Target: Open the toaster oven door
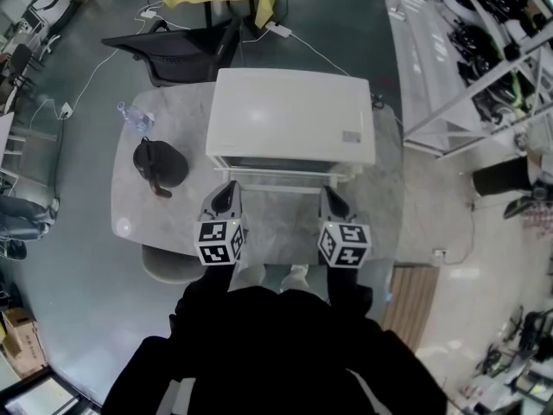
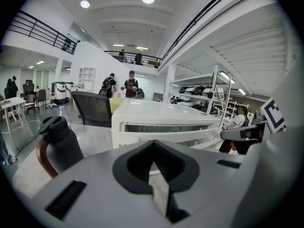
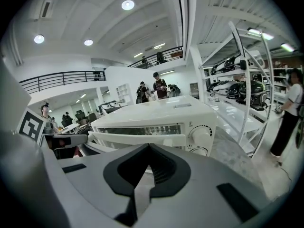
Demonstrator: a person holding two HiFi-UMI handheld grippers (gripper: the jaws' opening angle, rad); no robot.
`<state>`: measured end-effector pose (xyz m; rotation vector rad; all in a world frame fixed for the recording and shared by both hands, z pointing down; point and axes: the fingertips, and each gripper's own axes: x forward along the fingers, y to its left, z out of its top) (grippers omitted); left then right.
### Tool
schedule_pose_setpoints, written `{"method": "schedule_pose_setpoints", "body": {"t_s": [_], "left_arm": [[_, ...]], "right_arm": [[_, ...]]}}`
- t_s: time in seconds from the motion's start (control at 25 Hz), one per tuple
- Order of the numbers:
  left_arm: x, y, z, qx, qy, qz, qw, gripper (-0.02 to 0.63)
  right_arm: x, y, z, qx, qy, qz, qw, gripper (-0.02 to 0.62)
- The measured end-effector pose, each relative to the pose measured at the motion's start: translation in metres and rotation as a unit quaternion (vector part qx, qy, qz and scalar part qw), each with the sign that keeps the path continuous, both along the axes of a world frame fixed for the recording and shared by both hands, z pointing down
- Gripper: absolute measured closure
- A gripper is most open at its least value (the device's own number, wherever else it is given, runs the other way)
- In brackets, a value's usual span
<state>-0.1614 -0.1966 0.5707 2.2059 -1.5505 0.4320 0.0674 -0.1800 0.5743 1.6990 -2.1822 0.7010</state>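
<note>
Two grippers sit side by side at the near edge of the table (image 1: 130,210) in the head view, my left gripper (image 1: 226,188) and my right gripper (image 1: 331,195) both pointing at the front of the white toaster oven (image 1: 289,115). The oven stands in the middle of the table toward the far edge, with its handle bar (image 1: 281,178) facing me, just ahead of both grippers. A black jug (image 1: 160,164) stands near the left edge, and a water bottle (image 1: 131,115) lies at the far left corner.

Left gripper view: my jaws are together with nothing between them, only a thin slit of tabletop showing. The handle bar (image 2: 166,133) runs across just beyond them, and the jug (image 2: 59,144) is off to the left.

Right gripper view: these jaws are also together and empty. The oven's window and handle (image 3: 142,139) lie straight ahead, its knobs (image 3: 202,137) to the right. Whether the door is shut or a crack open I cannot tell.
</note>
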Motion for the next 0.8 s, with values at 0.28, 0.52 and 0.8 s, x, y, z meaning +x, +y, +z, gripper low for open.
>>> {"method": "schedule_pose_setpoints", "body": {"t_s": [0.28, 0.52, 0.8], "left_arm": [[0.0, 0.007, 0.001, -0.004, -0.002, 0.001, 1.0, 0.603], [-0.001, 0.015, 0.006, -0.008, -0.002, 0.003, 1.0, 0.603], [-0.001, 0.024, 0.01, -0.017, -0.002, 0.006, 0.9998, 0.603]], "right_arm": [[-0.001, 0.007, 0.002, -0.004, -0.003, -0.004, 1.0, 0.594], [-0.001, 0.016, 0.008, -0.012, 0.001, -0.009, 1.0, 0.592], [-0.001, 0.024, 0.011, -0.019, 0.0, -0.015, 1.0, 0.592]]}}
